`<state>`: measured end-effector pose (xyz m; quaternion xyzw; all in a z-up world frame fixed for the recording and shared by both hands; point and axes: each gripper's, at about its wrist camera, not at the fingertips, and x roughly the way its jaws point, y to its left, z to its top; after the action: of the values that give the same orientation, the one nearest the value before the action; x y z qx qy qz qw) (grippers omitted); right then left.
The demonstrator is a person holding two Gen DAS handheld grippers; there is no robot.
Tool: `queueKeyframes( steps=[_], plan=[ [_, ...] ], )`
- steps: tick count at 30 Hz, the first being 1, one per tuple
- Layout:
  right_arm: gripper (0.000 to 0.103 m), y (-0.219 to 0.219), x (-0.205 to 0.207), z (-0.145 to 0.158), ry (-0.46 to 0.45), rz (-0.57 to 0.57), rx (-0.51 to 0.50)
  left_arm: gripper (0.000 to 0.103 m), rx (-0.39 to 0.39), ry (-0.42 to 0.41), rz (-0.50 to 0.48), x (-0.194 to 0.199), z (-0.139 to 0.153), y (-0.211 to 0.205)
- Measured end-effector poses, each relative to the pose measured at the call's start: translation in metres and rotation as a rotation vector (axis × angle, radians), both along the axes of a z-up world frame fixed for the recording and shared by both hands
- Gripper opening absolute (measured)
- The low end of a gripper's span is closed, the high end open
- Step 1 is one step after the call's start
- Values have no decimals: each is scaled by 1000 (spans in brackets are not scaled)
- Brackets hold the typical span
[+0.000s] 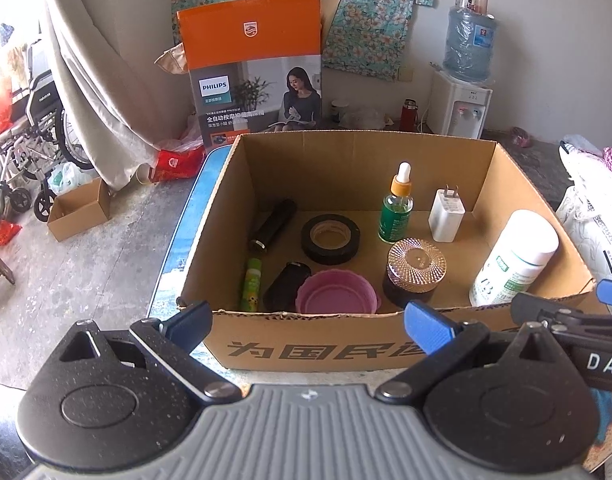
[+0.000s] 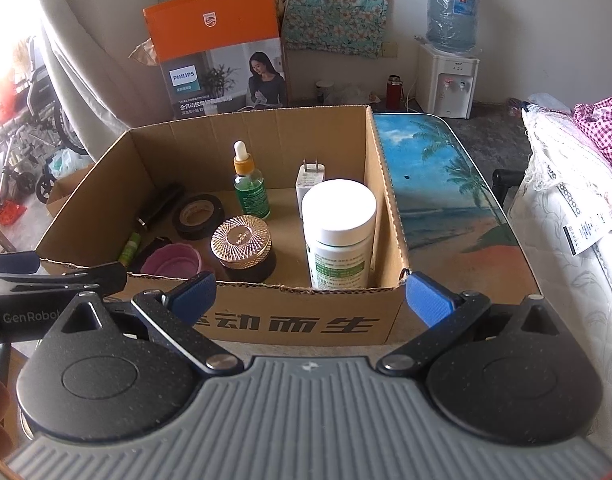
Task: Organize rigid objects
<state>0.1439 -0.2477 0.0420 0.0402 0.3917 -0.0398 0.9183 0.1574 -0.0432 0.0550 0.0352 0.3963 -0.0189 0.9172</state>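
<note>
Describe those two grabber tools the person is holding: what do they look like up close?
The left gripper and right gripper match: speckled black linkage arms on round black pivots with silver bolts, blue textured pads on the jaws, and a ribbed grey body behind. White lettering marks their sides: "DAS" on one, "GenRobot" on the other.

The right gripper (image 2: 310, 300) is wide open near the box (image 2: 266, 322). A white bottle (image 2: 338, 236) stands inside.

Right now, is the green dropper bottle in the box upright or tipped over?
Upright. The green dropper bottle stands on the floor of the cardboard box, its white dropper tip pointing straight up, beside the white charger.
</note>
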Motion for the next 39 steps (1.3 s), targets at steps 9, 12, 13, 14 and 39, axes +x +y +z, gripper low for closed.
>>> queueKeyframes(
  steps=[9, 12, 13, 14, 39],
  plan=[
    [102, 1, -1, -1, 4, -5, -5, 103, 7, 1, -3, 0, -1, 0],
    [102, 0, -1, -1, 6, -6, -5, 103, 7, 2, -2, 0, 0, -1],
    [102, 0, -1, -1, 6, -6, -5, 103, 7, 3, -3, 0, 0, 0],
    [102, 0, -2, -1, 7, -7, -5, 103, 7, 4, -5, 0, 0, 0],
    [102, -3, -5, -2, 14, -14, 2, 101, 4, 10, -11, -1, 1, 0]
  ],
)
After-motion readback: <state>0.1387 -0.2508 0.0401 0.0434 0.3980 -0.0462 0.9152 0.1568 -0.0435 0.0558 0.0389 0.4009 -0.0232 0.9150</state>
